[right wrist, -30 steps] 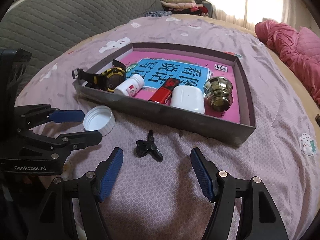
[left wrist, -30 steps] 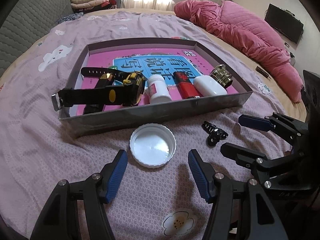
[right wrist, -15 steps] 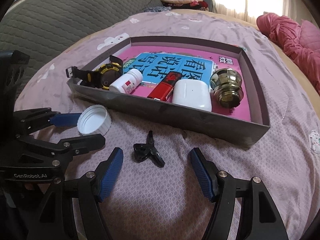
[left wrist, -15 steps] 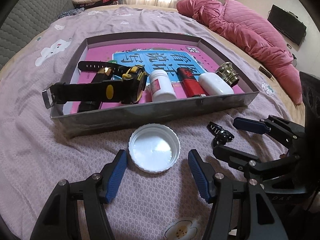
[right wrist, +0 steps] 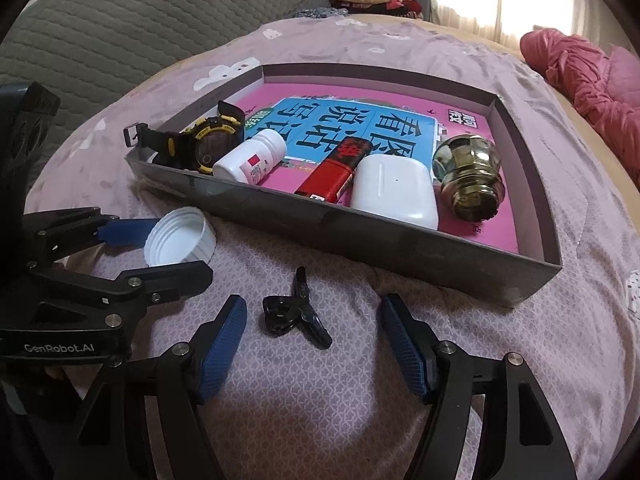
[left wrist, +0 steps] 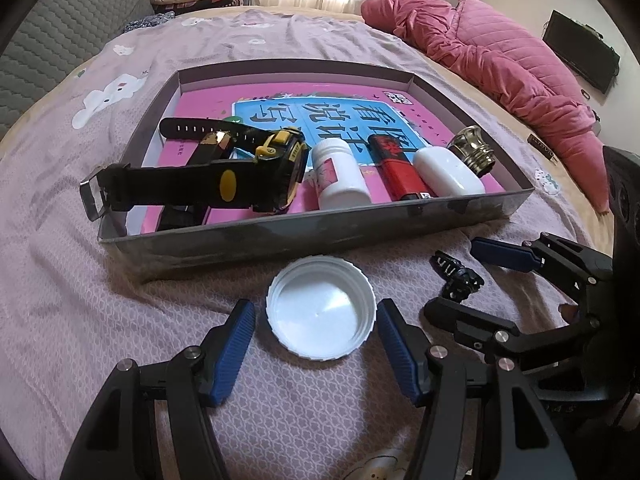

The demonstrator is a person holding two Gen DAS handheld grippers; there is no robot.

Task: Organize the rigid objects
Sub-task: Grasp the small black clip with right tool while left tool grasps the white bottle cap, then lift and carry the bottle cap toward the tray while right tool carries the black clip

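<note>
Here, left gripper point(left wrist: 316, 338) spread wide around round white plastic cap point(left wrist: 321, 306); right gripper point(right wrist: 312, 340) equally wide, flanking small black clip point(right wrist: 294, 316), on mauve bedspread point(left wrist: 60, 280).

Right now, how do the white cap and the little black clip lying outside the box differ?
The white cap is round, pale and lies open side up; the black clip is dark, thin and irregular, and looks smaller than the cap. The cap sits between the open fingers of the left gripper, the clip between those of the right gripper. Both rest on the purple bedspread, outside the grey box, ungrasped.
</note>
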